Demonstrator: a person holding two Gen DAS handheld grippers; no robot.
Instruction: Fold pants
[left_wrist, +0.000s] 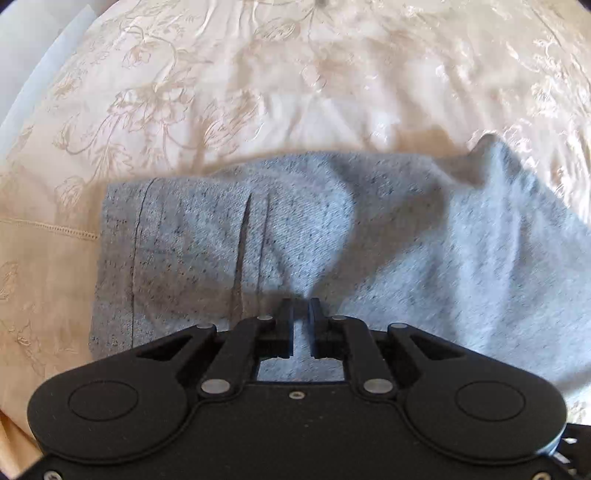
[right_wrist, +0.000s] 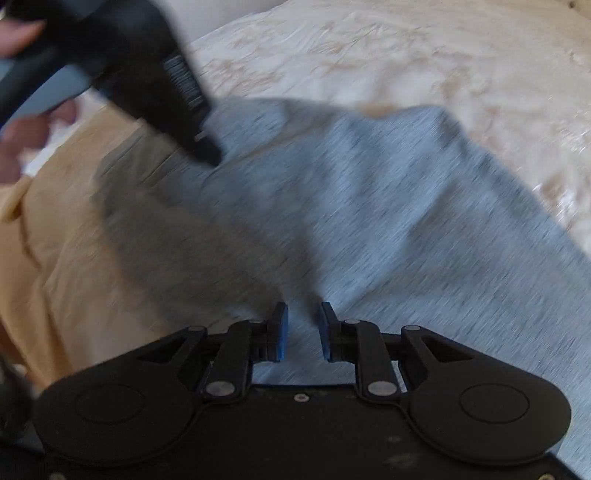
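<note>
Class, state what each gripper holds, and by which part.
Left gripper pinches the grey pants by a raised fold at their near edge; right gripper stands open, holding nothing.

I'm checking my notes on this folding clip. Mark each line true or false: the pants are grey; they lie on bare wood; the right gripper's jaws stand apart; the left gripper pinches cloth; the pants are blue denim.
1. The pants are grey. True.
2. They lie on bare wood. False: on a cream floral bedspread.
3. The right gripper has its jaws apart. True.
4. The left gripper pinches cloth. True.
5. Blue denim. False: grey knit.
</note>
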